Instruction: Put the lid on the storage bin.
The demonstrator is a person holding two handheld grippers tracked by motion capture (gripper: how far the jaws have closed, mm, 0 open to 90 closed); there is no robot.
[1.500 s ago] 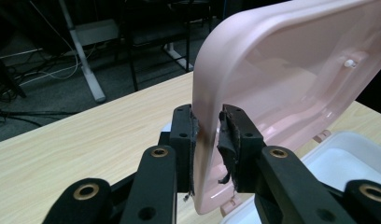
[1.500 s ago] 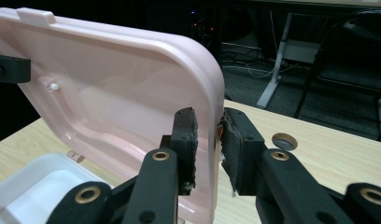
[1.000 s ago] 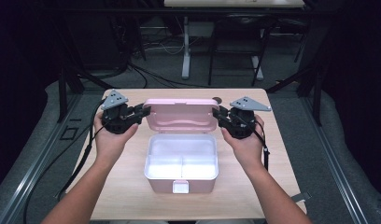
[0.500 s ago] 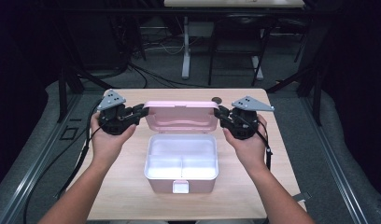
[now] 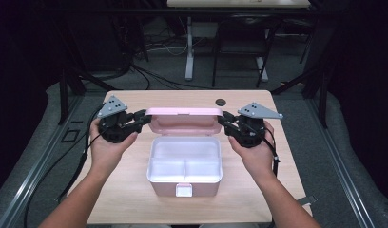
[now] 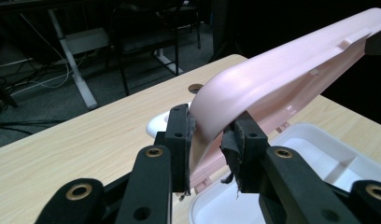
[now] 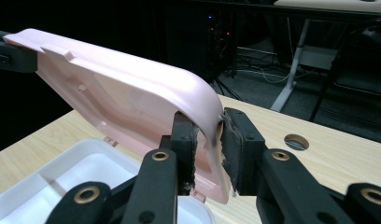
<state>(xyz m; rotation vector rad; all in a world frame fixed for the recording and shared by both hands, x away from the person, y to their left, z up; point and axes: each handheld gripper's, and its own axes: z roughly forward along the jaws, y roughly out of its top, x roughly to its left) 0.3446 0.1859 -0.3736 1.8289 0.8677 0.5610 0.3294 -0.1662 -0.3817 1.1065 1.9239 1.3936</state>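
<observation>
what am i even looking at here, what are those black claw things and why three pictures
A person sits at a wooden table and holds a hand-held two-jaw gripper in each hand; there is no robot arm. The high view looks down from above: left gripper on the left, right gripper on the right. The other two pictures come from small cameras riding on each gripper, looking along its black jaws.

On the table stands a pink box with a white divided inside, its hinged pink lid raised. Each gripper pinches one end of that lid: the left gripper view shows its pads on the lid's rounded corner, and the right gripper view shows the same at the other corner. The left jaws have just been opening slightly.
</observation>
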